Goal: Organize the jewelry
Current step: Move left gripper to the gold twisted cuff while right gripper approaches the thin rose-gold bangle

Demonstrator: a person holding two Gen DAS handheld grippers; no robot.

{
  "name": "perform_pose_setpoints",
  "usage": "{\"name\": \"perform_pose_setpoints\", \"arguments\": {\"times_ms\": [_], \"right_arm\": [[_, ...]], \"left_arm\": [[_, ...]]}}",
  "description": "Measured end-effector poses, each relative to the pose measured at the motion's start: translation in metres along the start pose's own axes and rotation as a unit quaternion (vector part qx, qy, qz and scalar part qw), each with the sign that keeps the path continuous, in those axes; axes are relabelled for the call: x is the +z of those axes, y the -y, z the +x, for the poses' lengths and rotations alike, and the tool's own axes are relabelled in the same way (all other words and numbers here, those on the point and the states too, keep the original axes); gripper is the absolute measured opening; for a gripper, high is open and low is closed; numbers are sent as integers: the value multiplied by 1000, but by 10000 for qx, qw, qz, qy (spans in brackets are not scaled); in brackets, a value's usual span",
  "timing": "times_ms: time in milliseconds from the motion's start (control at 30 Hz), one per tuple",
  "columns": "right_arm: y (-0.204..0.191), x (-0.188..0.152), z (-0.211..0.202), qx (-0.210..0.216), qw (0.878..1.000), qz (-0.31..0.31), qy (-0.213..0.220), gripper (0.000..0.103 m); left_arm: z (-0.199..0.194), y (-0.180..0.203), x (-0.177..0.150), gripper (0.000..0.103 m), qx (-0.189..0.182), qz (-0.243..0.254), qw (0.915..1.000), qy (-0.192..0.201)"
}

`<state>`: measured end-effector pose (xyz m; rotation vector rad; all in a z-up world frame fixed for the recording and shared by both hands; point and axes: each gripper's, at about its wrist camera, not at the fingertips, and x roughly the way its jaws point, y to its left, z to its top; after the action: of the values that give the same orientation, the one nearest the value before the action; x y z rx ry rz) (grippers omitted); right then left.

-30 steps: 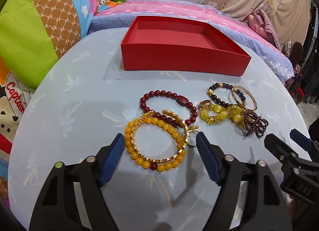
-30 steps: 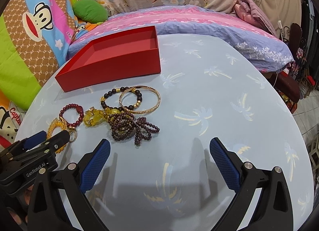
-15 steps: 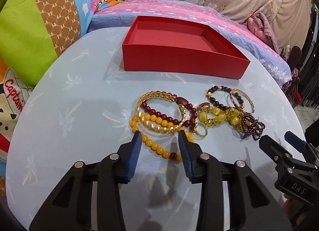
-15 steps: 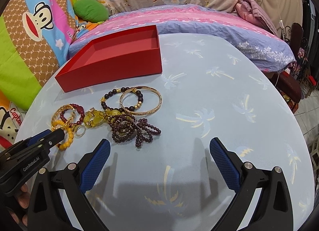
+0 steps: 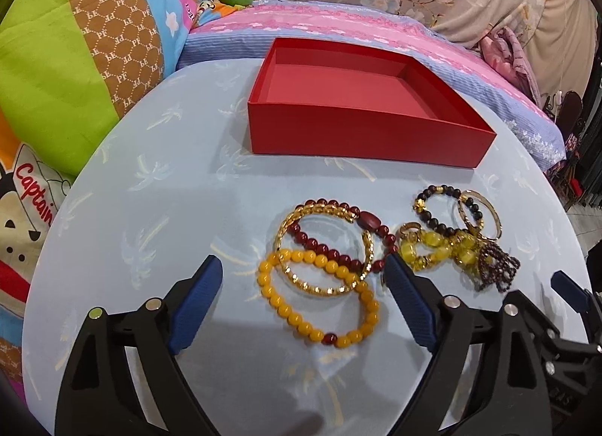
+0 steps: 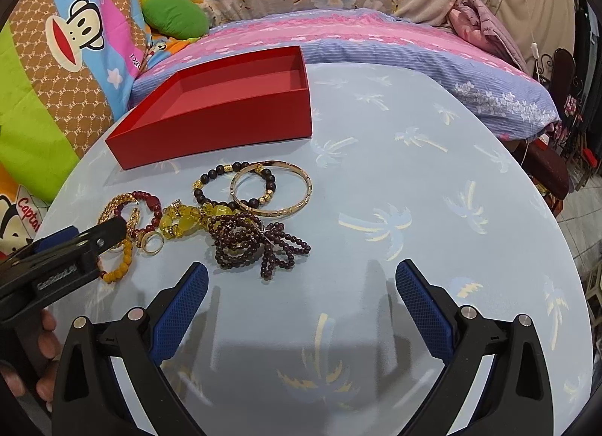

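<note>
The left claw (image 5: 303,298) is spreading its blue pads, grasping nothing, though the orange-yellow beaded bracelet (image 5: 320,298) lies flat between them on the pale blue palm-print surface (image 5: 150,210), its oval stretched towards my lower right. A gold chain bangle (image 5: 323,247) and dark red beaded bracelet (image 5: 338,236) overlap it, probably bunched for picking. The right claw (image 6: 301,302) hangs released over bare cloth. Beyond, the shallow red cardboard box (image 5: 361,134) waits empty.

Round table (image 5: 158,217), pale blue palm-print cloth.
On it: red box (image 5: 361,131), bracelets (image 5: 323,266) & bead strands (image 6: 256,240) nr front.
</note>
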<state>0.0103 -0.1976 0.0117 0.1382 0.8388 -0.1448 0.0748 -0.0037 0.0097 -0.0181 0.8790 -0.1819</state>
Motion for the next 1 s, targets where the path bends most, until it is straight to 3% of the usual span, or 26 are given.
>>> {"name": "perform_pose_setpoints", "arguments": {"times_ms": [100,167,333,800,1000], "right_arm": [[0,0,0,19,10000,20,-17,96],[0,-1,0,27,10000,8,-25,96],[-1,0,2,43,10000,-19,-41,96],[0,36,19,53,9999,84,-19,96],[-9,49,43,129,9997,4,-183,89]], "left_arm": [[8,4,3,81,5,30,10000,-38],[10,6,3,69,-92,67,9999,-78],[12,5,4,54,-194,61,9998,-81],[-3,1,15,54,-264,71,9996,-18],[-1,-2,17,54,-262,36,9997,-3]]}}
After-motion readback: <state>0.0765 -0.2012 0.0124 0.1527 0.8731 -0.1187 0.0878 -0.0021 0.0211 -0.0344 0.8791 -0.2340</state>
